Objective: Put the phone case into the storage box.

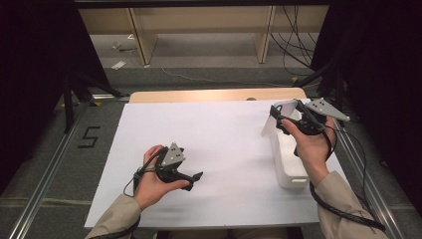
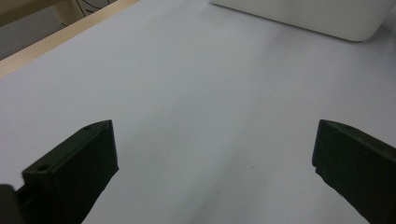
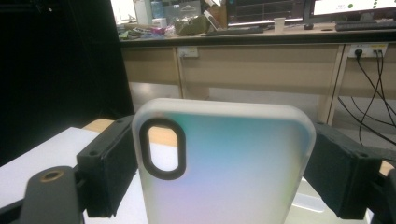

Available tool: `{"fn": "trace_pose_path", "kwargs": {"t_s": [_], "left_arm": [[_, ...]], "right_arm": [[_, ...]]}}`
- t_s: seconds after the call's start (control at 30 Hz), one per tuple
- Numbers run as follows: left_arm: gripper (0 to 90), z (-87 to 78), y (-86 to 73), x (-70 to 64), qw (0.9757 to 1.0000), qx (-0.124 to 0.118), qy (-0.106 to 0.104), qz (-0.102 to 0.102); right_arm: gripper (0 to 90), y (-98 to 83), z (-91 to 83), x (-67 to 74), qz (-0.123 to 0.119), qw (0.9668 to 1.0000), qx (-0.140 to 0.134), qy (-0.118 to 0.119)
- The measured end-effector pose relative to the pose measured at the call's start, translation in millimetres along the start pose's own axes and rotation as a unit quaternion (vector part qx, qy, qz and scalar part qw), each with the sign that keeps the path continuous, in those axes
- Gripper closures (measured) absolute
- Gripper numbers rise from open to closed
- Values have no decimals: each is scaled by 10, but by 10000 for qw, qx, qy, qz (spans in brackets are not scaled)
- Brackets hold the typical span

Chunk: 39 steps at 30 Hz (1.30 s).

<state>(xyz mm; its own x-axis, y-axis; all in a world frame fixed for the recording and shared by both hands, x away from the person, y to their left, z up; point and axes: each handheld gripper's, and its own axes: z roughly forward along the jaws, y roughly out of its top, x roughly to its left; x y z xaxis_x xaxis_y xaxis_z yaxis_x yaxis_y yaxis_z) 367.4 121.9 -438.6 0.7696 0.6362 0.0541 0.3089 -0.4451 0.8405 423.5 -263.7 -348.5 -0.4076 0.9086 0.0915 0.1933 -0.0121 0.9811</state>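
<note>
While the right gripper [image 1: 284,115] is raised above the far right part of the table, we note that its two black jaws press on the long edges of a translucent phone case [image 3: 224,163], one on each side. In the right gripper view the case stands upright between the jaws, its frosted back showing pale blue and pink tints, with a dark-rimmed oval camera opening near its upper left corner. From the high view we see the case [image 1: 276,115] held over the far end of a white box [image 1: 290,167], which sits near the right edge of the white table sheet [image 1: 224,144]. We record the left gripper [image 1: 195,178] resting low on the near left of the sheet, well apart from the box; its jaws stand spread wide with nothing but bare sheet between them.
</note>
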Motion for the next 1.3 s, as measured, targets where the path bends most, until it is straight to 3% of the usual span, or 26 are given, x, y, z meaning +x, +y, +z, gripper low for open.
{"fn": "trace_pose_path", "kwargs": {"t_s": [1.3], "left_arm": [[0, -5, 2, 10, 10000, -49, 16, -18]], "right_arm": [[181, 39, -45, -167, 55, 9995, -45, -318]]}}
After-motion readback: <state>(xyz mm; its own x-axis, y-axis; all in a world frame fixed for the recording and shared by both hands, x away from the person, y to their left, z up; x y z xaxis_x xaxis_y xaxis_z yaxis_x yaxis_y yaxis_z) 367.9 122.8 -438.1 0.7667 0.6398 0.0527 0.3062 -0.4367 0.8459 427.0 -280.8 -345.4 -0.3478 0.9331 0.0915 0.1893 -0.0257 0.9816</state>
